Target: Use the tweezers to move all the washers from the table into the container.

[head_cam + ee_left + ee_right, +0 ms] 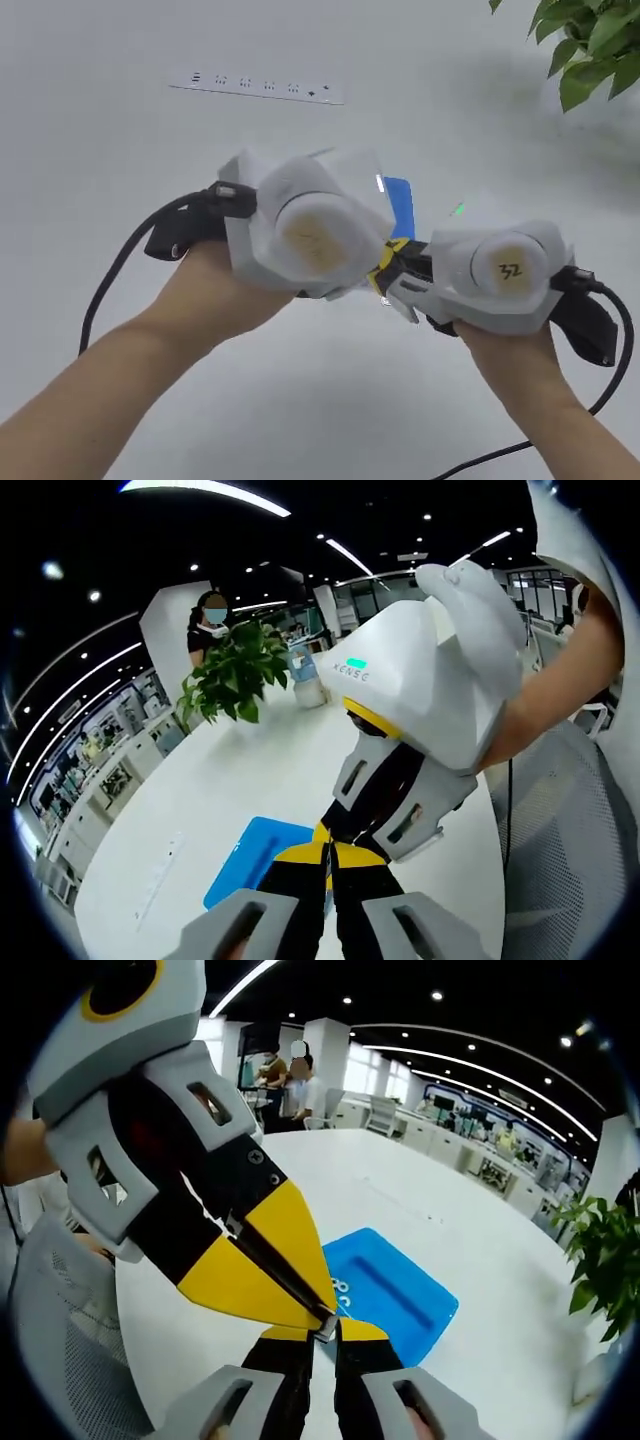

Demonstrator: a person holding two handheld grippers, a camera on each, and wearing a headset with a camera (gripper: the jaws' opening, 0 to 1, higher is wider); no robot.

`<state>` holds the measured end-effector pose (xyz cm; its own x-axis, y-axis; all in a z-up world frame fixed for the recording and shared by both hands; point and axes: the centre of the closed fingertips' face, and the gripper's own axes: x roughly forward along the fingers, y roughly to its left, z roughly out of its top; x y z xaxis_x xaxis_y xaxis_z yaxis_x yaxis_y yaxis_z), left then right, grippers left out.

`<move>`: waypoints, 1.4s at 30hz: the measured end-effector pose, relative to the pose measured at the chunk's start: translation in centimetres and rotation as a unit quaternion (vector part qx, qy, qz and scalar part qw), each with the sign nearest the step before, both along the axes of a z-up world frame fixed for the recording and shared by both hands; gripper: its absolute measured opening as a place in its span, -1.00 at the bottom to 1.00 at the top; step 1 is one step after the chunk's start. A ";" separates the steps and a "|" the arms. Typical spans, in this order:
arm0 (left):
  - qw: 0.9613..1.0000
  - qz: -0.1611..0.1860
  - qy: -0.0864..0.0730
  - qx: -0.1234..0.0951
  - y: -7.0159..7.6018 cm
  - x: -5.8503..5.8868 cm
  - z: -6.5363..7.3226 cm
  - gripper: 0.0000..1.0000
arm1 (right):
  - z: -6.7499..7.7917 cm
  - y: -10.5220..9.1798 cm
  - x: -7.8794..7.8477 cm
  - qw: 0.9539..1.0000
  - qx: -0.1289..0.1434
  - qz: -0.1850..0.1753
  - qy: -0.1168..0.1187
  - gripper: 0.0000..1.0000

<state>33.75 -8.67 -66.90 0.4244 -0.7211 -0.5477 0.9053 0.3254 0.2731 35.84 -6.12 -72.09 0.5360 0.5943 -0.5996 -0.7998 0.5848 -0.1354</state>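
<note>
Left tongs (330, 852): pressed together on a thin metal strip, seemingly the tweezers (325, 1326).
Right tongs (325, 1336): meeting the left's tips and pinching the strip's end, probably to re-seat it.
Blue tray (400, 1300): on the desk (420, 1200), beneath both tongs.
Washers (340, 1288): small pale rings at the tray's near edge, likely washers.

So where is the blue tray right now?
The blue tray lies on the white table just beyond where the left tool and right tool meet tip to tip; in the head view it peeks out behind them.
</note>
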 end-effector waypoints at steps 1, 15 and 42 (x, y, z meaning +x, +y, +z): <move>1.000 0.000 -0.003 0.000 0.1 0.1 0.2 -1.00 | 0.2 0.1 0.1 1.000 0.000 0.001 -0.003 -0.93; 0.999 0.028 -0.021 -0.005 1.3 3.7 1.8 -1.00 | 1.9 1.5 4.0 0.999 -0.003 0.007 -0.033 -0.94; 0.996 0.074 0.038 0.022 2.1 7.3 -4.7 -1.00 | -5.0 2.0 6.8 0.998 -0.055 0.022 0.028 -0.94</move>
<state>41.04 -6.57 -71.59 0.4805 -0.6282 -0.6120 0.8668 0.4465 0.2222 42.68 -4.16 -77.08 0.4758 0.5454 -0.6901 -0.8318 0.5339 -0.1516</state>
